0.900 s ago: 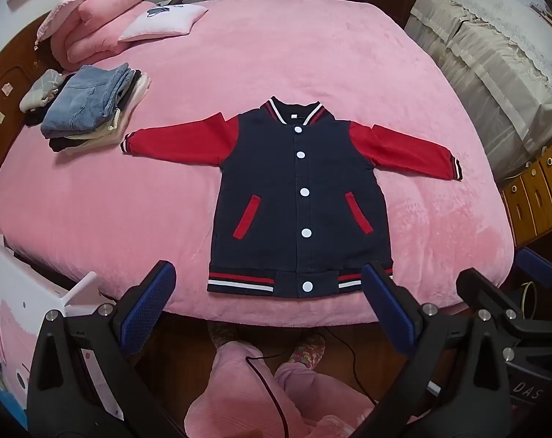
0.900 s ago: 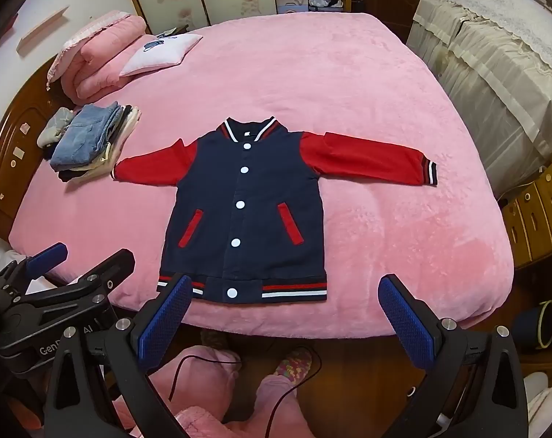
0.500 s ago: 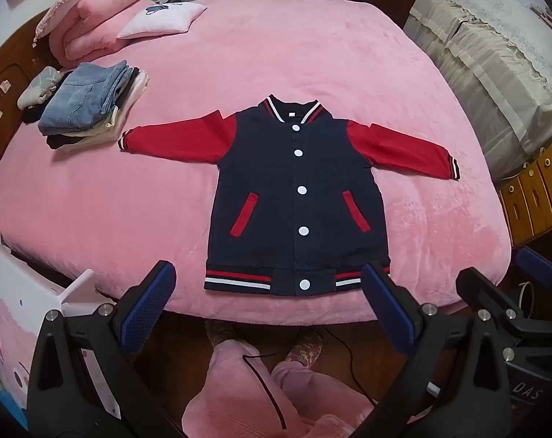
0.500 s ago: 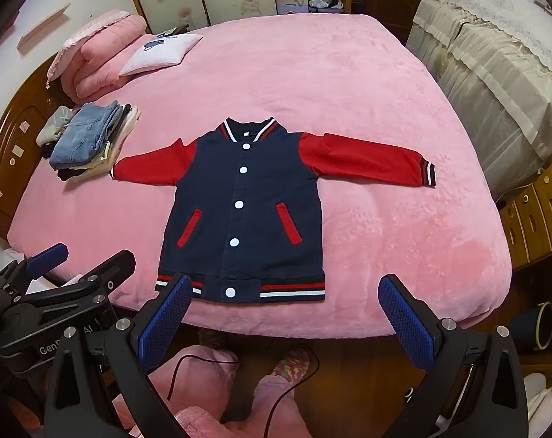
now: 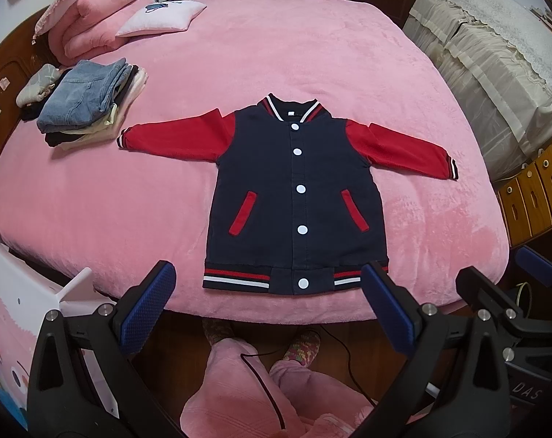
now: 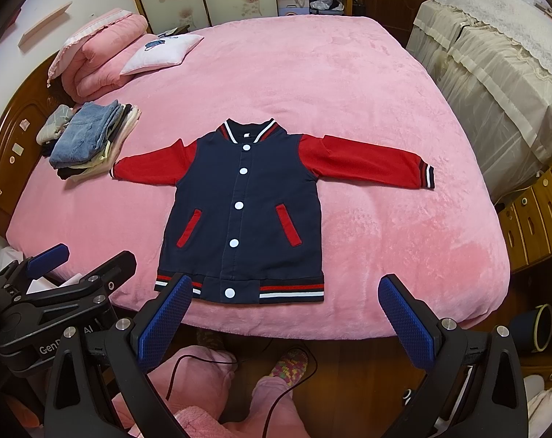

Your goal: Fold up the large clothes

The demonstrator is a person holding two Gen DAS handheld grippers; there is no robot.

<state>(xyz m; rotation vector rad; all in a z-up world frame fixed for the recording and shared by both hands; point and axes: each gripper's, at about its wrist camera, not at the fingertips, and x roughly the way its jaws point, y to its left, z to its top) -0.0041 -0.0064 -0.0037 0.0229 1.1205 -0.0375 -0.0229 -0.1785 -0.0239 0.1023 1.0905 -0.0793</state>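
A navy varsity jacket (image 5: 297, 197) with red sleeves and white snap buttons lies flat and face up on the pink bed (image 5: 276, 58), both sleeves spread out, its striped hem near the bed's front edge. It also shows in the right wrist view (image 6: 243, 215). My left gripper (image 5: 268, 299) is open and empty, held in the air just in front of and below the hem. My right gripper (image 6: 283, 306) is open and empty too, in front of the hem's right half. Neither touches the jacket.
A stack of folded clothes topped with jeans (image 5: 82, 106) sits at the bed's left. A folded pink quilt (image 5: 93, 18) and a white pillow (image 5: 162, 18) lie at the far left. A covered sofa (image 5: 494, 73) and wooden drawers (image 5: 535, 193) stand on the right. The person's pink-trousered legs (image 5: 261, 394) are below.
Both grippers have drifted slightly, so the jacket sits a little lower in both views. The jacket has not moved and both grippers stay open.
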